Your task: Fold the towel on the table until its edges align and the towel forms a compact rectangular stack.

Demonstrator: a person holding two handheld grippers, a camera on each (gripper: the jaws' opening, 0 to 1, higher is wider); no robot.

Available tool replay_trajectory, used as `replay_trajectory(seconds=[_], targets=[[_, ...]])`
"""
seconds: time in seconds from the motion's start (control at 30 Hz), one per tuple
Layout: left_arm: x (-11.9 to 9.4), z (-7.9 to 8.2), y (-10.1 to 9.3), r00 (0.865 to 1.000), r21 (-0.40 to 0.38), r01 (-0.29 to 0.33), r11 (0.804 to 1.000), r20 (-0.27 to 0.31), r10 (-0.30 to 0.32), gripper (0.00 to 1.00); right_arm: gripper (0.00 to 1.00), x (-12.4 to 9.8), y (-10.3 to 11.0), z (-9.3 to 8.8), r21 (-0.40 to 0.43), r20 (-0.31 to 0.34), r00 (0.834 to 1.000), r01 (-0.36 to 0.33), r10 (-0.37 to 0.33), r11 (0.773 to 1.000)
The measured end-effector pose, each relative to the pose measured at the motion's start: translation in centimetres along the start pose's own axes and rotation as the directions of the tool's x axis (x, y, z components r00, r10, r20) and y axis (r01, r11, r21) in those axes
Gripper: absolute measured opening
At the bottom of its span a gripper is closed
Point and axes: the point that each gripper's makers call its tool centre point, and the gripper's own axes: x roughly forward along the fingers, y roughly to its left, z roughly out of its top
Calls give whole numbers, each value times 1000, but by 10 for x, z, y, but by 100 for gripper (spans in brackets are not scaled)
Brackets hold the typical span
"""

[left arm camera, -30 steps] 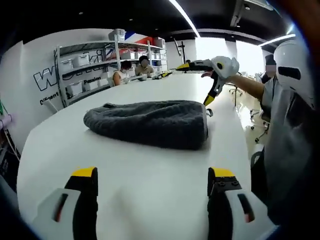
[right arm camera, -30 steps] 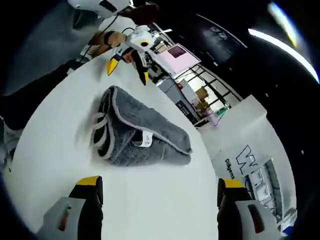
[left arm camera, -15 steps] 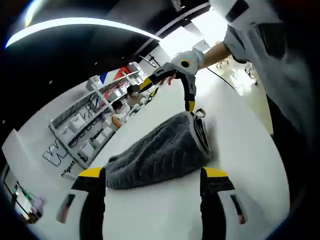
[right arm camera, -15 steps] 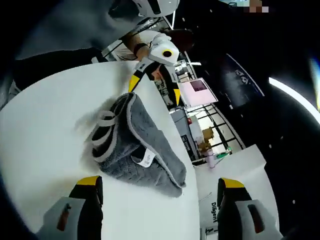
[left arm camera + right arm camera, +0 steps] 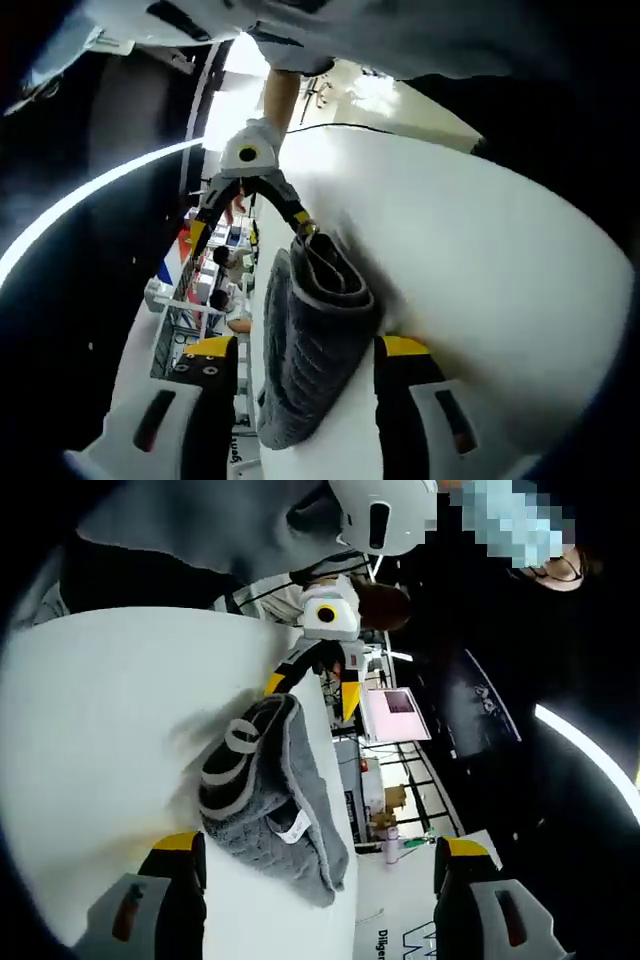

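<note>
A grey towel (image 5: 315,330) lies folded into a thick bundle on the white table (image 5: 450,260). My left gripper (image 5: 305,347) is open, its yellow-tipped jaws straddling the near end of the towel in view. My right gripper (image 5: 248,228) hangs open at the towel's far end, one tip close to the folded edge. In the right gripper view the towel (image 5: 265,790) shows its layered edges and a white label (image 5: 293,830). My right gripper (image 5: 320,845) stands open before it. Beyond the towel my left gripper (image 5: 311,695) hovers open over the table (image 5: 100,710).
A person's torso and arm (image 5: 280,90) fill the top of both views. Shelves with bins (image 5: 185,310) and seated people (image 5: 225,300) stand beyond the table's far edge. A pink screen (image 5: 395,705) and racks lie behind the towel.
Both cameras have rolled and closed in on the towel, one from each end. The towel lies folded as before. Both grippers stay open.
</note>
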Motion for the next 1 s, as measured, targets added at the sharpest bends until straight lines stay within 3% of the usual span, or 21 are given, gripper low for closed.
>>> replay_trajectory(seconds=[0.03, 0.17, 0.4, 0.7, 1.0], targets=[[1, 5, 0, 1000, 28, -12, 1000, 12, 11, 53, 96, 0, 1, 3, -15, 8, 1000, 3, -3, 1000], [-2, 9, -6, 999, 10, -23, 1000, 45, 22, 52, 94, 3, 6, 11, -47, 29, 1000, 2, -1, 999], [2, 4, -13, 999, 19, -23, 1000, 50, 22, 48, 89, 5, 8, 14, -49, 35, 999, 13, -12, 999], [11, 1, -17, 997, 12, -9, 1000, 74, 8, 40, 74, 16, 16, 23, -101, 61, 998, -13, 19, 995], [16, 3, -25, 996, 36, 38, 999, 84, -41, 28, 45, 29, 37, 29, -170, 92, 985, -128, 145, 977]])
